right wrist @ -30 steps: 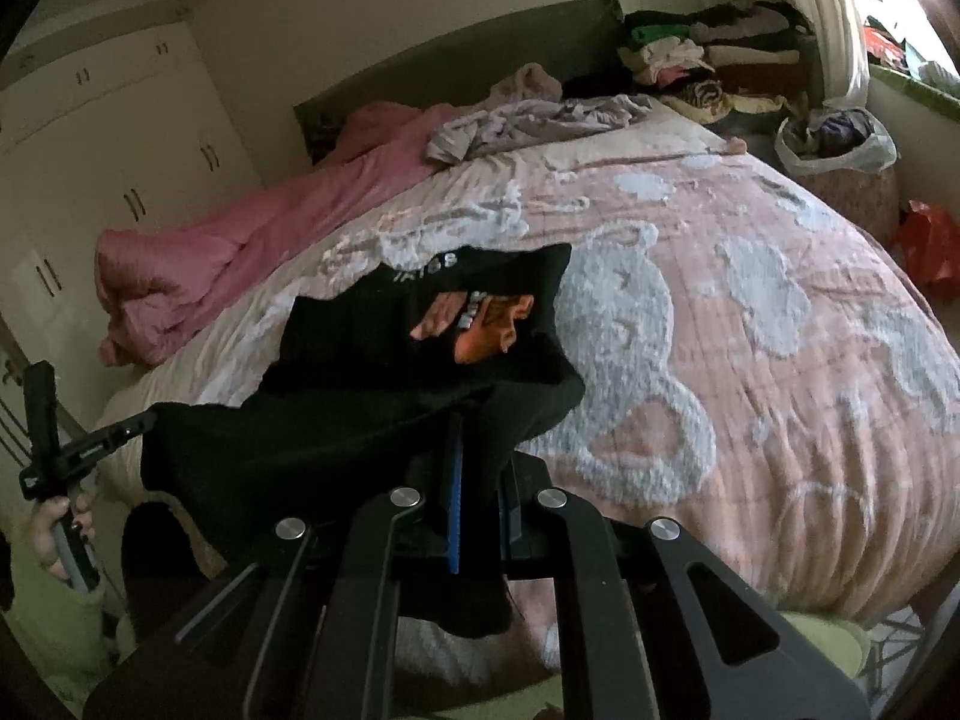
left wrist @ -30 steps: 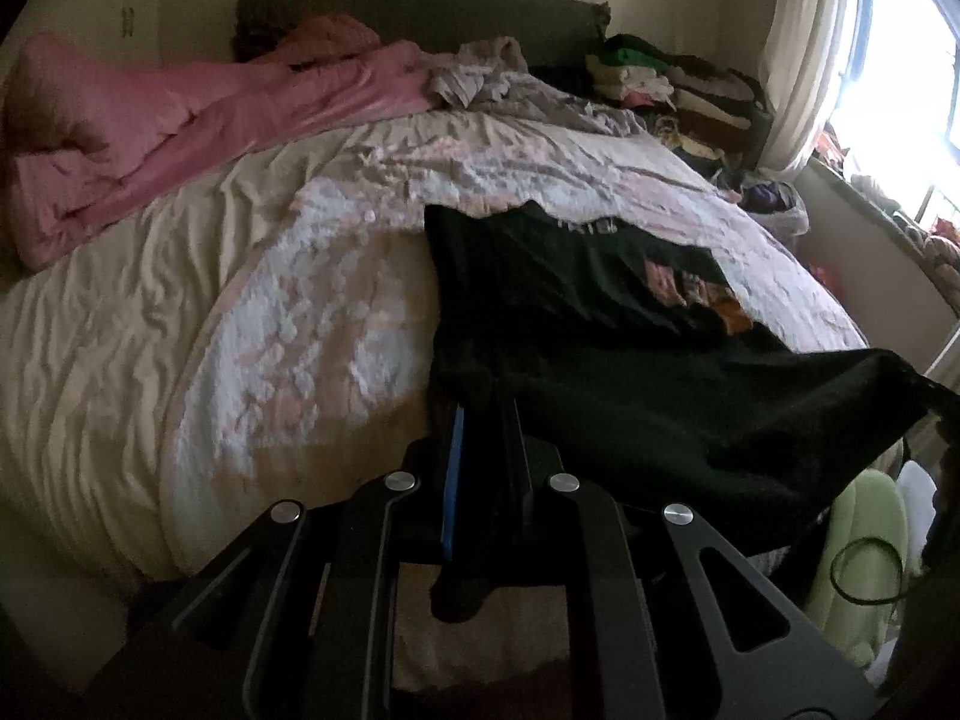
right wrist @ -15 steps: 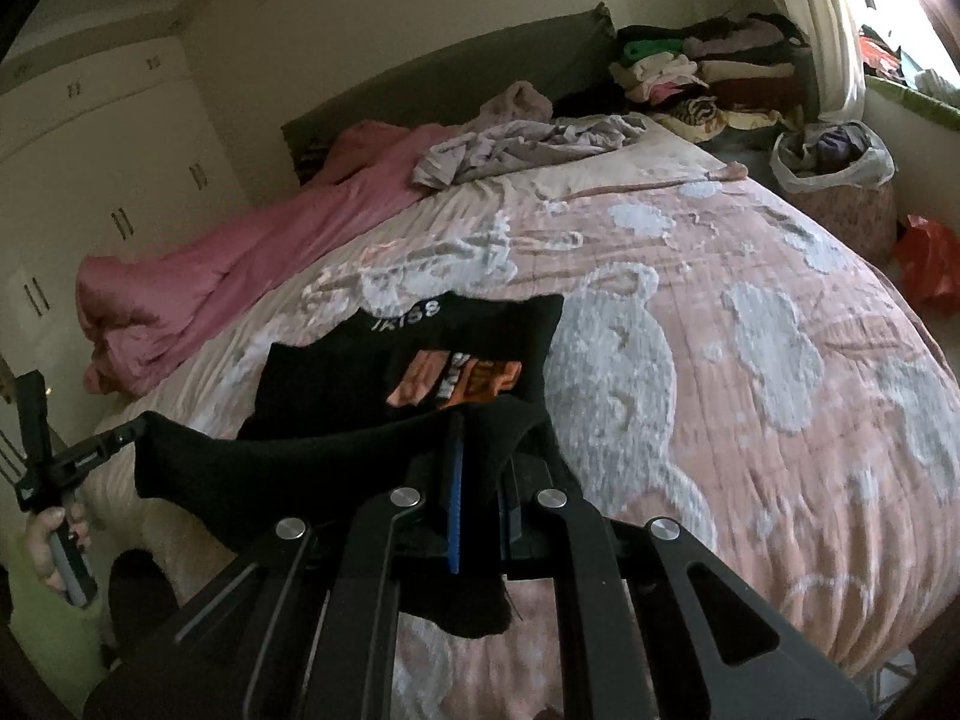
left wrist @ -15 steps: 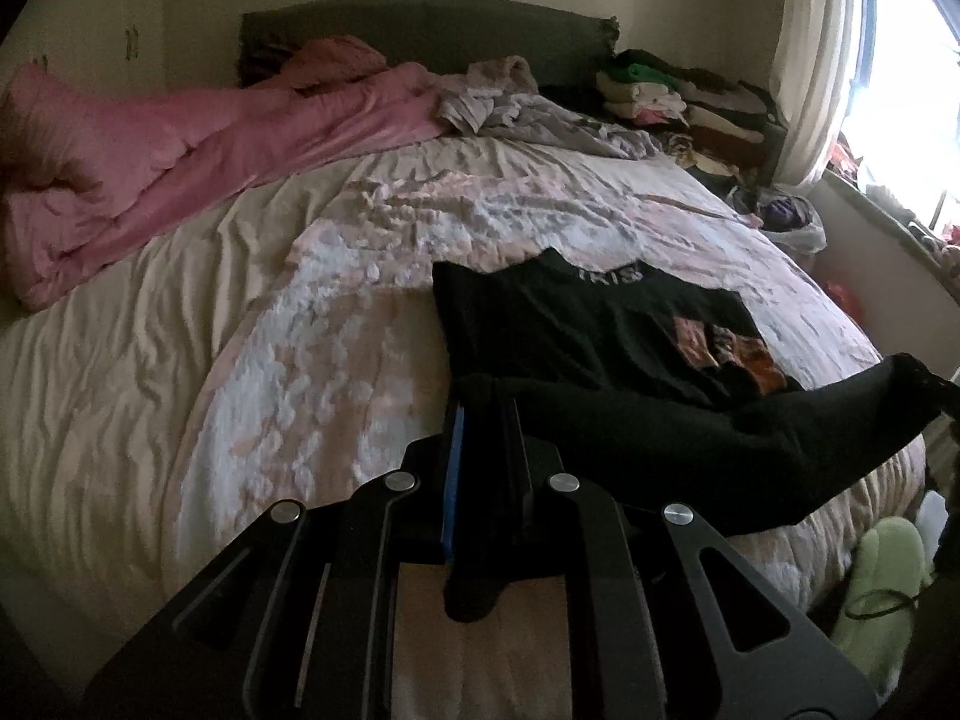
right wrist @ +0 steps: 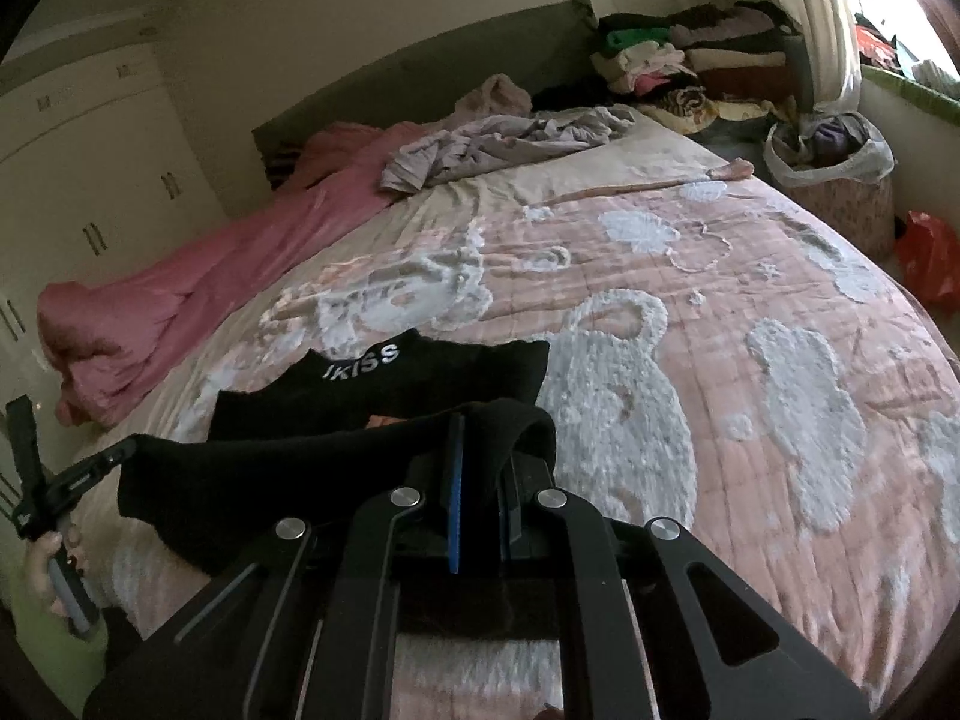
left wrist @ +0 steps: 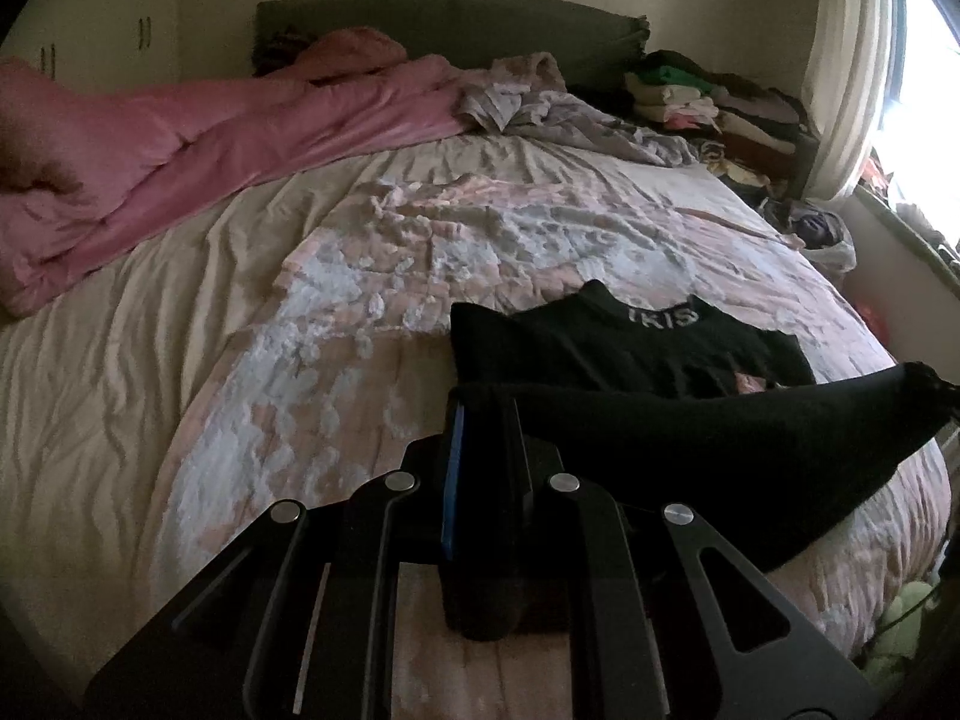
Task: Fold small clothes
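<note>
The left claw (left wrist: 480, 420) is clamped tight on one bottom corner of a black T-shirt (left wrist: 630, 354), the cloth pinched between its blue-edged fingers and hanging down behind them. The right claw (right wrist: 480, 438) grips the opposite bottom corner the same way, its jaws closed narrow on the fabric. Between the two, the hem is stretched into a raised black band above the shirt's lower half, covering most of an orange print of which only a sliver shows. The upper part of the shirt lies flat on the bed, its neckband with white lettering pointing toward the headboard (left wrist: 450, 24). In the right wrist view, a hand (right wrist: 57, 564) holding the left tool's handle shows at the lower left edge. The shirt rests near the foot of a pink quilt (right wrist: 750, 312) with white fluffy shapes. Farther up the bed lie a rumpled pink duvet (left wrist: 180, 138) along the left side and a crumpled pale lilac garment (right wrist: 510, 144) near the headboard. Stacks of folded clothes (right wrist: 690, 60) sit by the curtain (left wrist: 852, 60), with a bag-lined basket (right wrist: 834, 180) beside the bed.
</note>
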Tool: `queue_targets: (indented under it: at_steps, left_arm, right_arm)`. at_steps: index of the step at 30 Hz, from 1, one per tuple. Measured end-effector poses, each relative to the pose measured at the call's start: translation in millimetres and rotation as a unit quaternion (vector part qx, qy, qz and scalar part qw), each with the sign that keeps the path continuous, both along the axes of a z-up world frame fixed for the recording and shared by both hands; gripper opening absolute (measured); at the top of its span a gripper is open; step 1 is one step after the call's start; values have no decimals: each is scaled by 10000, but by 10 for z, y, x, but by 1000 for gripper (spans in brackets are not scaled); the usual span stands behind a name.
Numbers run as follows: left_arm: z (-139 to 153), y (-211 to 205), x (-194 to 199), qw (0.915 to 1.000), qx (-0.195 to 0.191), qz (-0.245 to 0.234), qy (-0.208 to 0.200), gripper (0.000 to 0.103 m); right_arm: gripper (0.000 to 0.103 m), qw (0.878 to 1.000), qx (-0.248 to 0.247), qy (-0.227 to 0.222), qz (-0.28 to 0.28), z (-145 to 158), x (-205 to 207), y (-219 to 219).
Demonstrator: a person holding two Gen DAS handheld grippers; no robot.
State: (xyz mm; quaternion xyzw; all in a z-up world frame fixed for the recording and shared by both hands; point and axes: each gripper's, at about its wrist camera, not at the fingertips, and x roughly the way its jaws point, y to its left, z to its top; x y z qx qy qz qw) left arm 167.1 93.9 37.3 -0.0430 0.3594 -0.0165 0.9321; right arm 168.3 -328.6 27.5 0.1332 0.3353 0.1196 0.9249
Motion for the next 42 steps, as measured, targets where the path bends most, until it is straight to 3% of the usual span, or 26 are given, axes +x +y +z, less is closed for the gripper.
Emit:
queue_targets:
  at_steps: [13,16,18,20,24,29,31,36,41,42]
  left_arm:
    - [-426,110,681,9981,92,422,441,6]
    - [-534,237,756,9967,-149,573,548,6]
    - [-545,308,759,9962,-141,705,498,11]
    - [-498,386,706,9957,-201,829,351,30]
    - [-344,433,505,9963,-208,837,56,33]
    - [-206,338,229,9983,-189,543,-107,33]
    - [-176,265,120,9990,-160,397,-158,33]
    - [-259,-2,-112,9999,99,-116,32,33]
    - [-438,-295,-287,9969,357,-644,292,32]
    - [-468,-358,-309,9960,390,-734,323,32]
  right_arm:
    - [7,9985,-74,526,-154,-344,759,122]
    - [8,9970,-107,746,-172,-499,898,160]
    - [8,9959,-56,881,-223,-591,963,156]
    - [14,9949,-26,983,-217,-665,1009,159]
    - [43,9945,385,967,-107,-684,1001,122]
    - [62,9959,395,817,16,-593,905,155]
    - [84,9970,300,709,-127,-531,840,130]
    - [88,9982,-196,306,-483,-309,623,2]
    - [87,9981,-598,-164,-40,-61,159,139]
    - [83,9974,-686,-175,100,-49,69,209]
